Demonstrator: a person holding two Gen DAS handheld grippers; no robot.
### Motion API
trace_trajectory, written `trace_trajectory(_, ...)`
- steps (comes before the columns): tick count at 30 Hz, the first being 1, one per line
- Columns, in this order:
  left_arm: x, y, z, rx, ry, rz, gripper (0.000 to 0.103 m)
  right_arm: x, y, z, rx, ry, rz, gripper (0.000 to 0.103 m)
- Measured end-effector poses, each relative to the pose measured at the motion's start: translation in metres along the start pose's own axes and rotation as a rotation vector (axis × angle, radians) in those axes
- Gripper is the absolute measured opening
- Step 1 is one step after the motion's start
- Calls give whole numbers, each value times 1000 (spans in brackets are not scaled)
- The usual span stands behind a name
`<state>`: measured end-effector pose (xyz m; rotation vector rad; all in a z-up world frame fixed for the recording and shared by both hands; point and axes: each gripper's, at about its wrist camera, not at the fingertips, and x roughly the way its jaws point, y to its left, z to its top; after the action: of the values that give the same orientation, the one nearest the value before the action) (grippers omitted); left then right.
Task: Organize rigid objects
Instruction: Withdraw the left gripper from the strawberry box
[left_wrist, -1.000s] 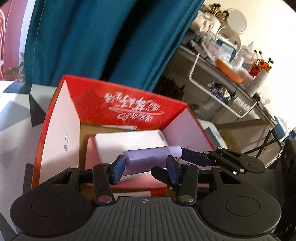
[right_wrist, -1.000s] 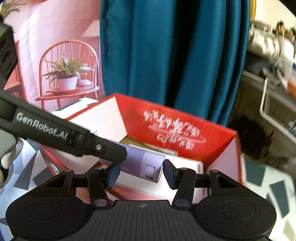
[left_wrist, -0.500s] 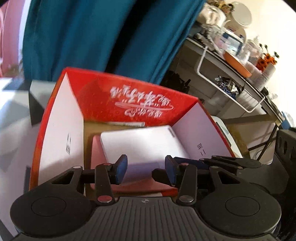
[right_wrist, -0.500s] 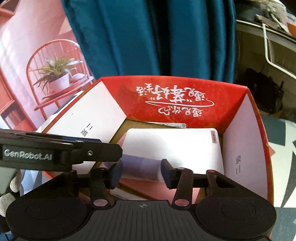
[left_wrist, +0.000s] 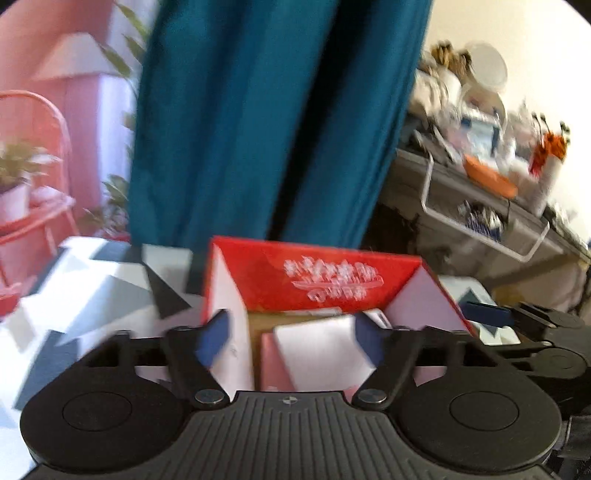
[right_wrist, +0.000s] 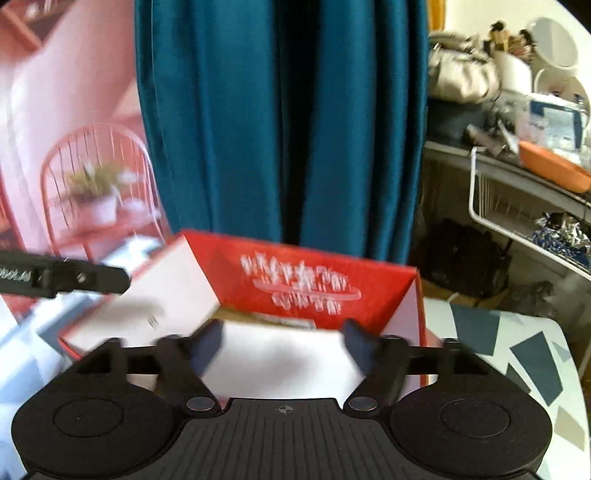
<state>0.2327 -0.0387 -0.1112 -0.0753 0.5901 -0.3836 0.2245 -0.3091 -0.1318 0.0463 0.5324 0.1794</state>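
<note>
Hanging above the near edge of the red box (left_wrist: 332, 280), the left gripper (left_wrist: 291, 341) has its jaws spread wide with nothing between them; its blue pads (left_wrist: 212, 339) frame the box's left wall and the white box (left_wrist: 325, 350) lying inside. The right gripper (right_wrist: 282, 349) is likewise wide apart and holds nothing, its dark pads (right_wrist: 356, 347) blurred by motion on either side of the same white box (right_wrist: 280, 358). Neither gripper touches anything that can be made out.

The red box (right_wrist: 317, 284) stands on the patterned worktop (left_wrist: 74, 306), its flaps up and white script on the inside of the far flap. In it the white box lies flat on a pink box (left_wrist: 271, 363), which shows along its left edge. A small pale thing (left_wrist: 376, 317) sits at the far right corner inside, too blurred to name.

In the right wrist view the left gripper's finger (right_wrist: 88, 280) reaches in from the left, above the box's left flap. In the left wrist view the right gripper (left_wrist: 487, 314) lies off to the right, just outside the box. A teal curtain (left_wrist: 280, 122) hangs behind.
</note>
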Motion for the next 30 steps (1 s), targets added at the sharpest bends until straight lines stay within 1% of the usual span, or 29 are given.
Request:
trace_trajectory(1,-11,1,0,-3,-26,10,97,-7,1,2,3,-19,1,91)
trace_trajectory(2,-23,2,0,-6,-47,27,101,-16,3,3,3,-40,-5,99)
trace_trajectory(3,-33,2,0,-9,-63,52,103,-23,4,5,4,-56,-10,103)
trace_trajectory(5,-51,2,0,-11,-78,116,103,-38,7,5,15,-89,-4,103)
trace_trajectory(8,-69,0,0,-7,-83,176,103,-61,13,6,20,-123,-2,103)
trace_trajectory(14,-106,-8,-8,19,-113,210,103,-106,29,0,25,-182,6,103)
trace_trajectory(21,-144,-24,-23,45,-155,243,103,-148,39,-13,37,-200,-22,103)
trace_trajectory(26,-162,-33,-33,53,-185,274,103,-171,39,-26,58,-220,-30,103)
trace_trajectory(30,-167,-34,-40,39,-197,285,103,-181,38,-39,74,-229,-54,103)
